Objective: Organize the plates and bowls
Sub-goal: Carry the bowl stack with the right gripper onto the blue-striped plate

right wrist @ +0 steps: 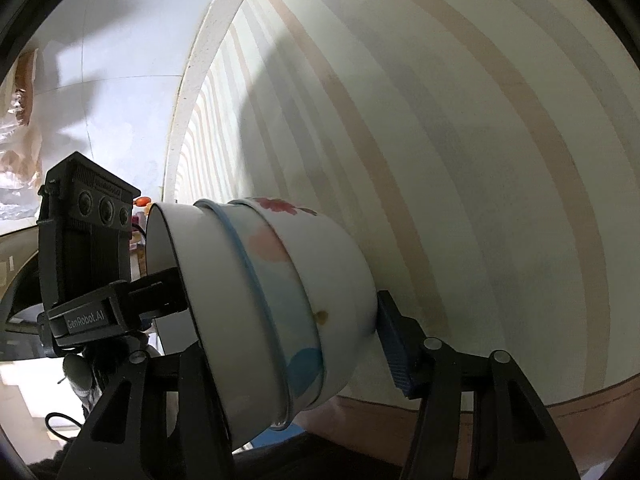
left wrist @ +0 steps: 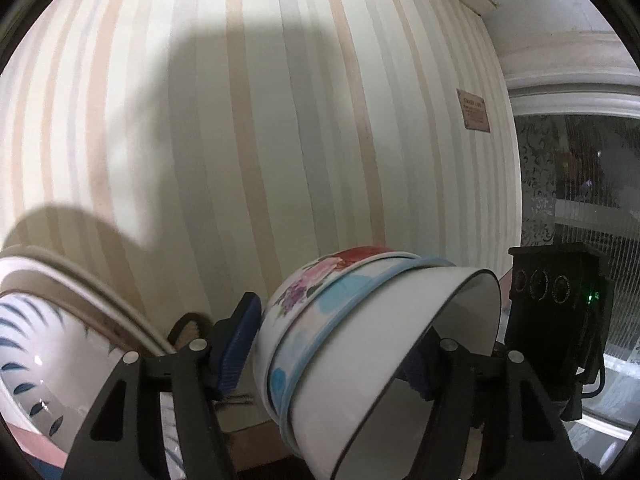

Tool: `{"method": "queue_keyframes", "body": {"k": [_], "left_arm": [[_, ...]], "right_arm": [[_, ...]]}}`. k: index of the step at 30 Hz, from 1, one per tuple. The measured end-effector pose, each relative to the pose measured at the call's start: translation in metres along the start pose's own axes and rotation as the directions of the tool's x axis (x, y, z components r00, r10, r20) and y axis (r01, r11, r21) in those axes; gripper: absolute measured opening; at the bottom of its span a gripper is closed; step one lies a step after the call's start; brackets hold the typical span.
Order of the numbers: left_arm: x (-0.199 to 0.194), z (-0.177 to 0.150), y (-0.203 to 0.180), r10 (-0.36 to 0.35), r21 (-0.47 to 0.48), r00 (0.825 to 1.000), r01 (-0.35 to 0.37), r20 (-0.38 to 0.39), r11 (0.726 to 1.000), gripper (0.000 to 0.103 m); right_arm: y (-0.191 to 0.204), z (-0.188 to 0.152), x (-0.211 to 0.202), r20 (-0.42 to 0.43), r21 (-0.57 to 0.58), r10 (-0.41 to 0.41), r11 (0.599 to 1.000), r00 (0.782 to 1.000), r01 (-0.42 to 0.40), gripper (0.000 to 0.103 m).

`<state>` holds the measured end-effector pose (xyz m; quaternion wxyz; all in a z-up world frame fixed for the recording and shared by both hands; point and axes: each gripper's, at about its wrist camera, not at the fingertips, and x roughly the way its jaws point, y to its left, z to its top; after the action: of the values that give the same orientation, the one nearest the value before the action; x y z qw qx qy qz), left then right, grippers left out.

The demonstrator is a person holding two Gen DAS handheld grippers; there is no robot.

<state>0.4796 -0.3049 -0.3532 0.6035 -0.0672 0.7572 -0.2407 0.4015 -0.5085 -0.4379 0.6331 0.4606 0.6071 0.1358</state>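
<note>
A stack of three nested bowls is held tilted on its side in the air before a striped wall: a white black-rimmed bowl, a blue-rimmed one, and a flowered one. My left gripper is shut on the stack, one blue pad on the flowered base, the other inside the white bowl. In the right wrist view my right gripper is shut on the same stack, its blue pad against the flowered base. The left gripper's body reaches into the white bowl.
A large white plate with blue leaf marks stands at lower left, with more plate rims behind it. The right gripper's body is at right. A wooden surface runs along the wall's foot. A window lies at far right.
</note>
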Motion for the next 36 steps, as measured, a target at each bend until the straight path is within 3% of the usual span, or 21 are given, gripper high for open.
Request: {"method": "queue_keyframes", "body": {"k": [10,22,28,36], "left_arm": [[-0.055,-0.010,0.020,-0.015,-0.053,0.997,0.018,0.071,0.998,0.062],[-0.109,-0.044,0.099,0.005,-0.139,0.987,0.018,0.160,0.990,0.062],[-0.118,-0.058,0.131,0.010,-0.202,0.982,0.029,0.188,0.979,0.062],[-0.109,-0.068,0.165,-0.009,-0.274,0.982,0.061,0.188,0.960,0.062]], "right_arm": [[0.050,0.003,0.000,-0.045,-0.064,0.014,0.998,0.999,-0.017,0.058],[0.128,-0.004,0.065,-0.131,-0.178,-0.009,0.984,0.991,-0.015,0.057],[0.157,-0.020,0.103,-0.188,-0.235,-0.031,0.972,0.982,-0.014,0.057],[0.163,-0.030,0.137,-0.243,-0.281,-0.088,0.960,0.966,0.017,0.057]]}}
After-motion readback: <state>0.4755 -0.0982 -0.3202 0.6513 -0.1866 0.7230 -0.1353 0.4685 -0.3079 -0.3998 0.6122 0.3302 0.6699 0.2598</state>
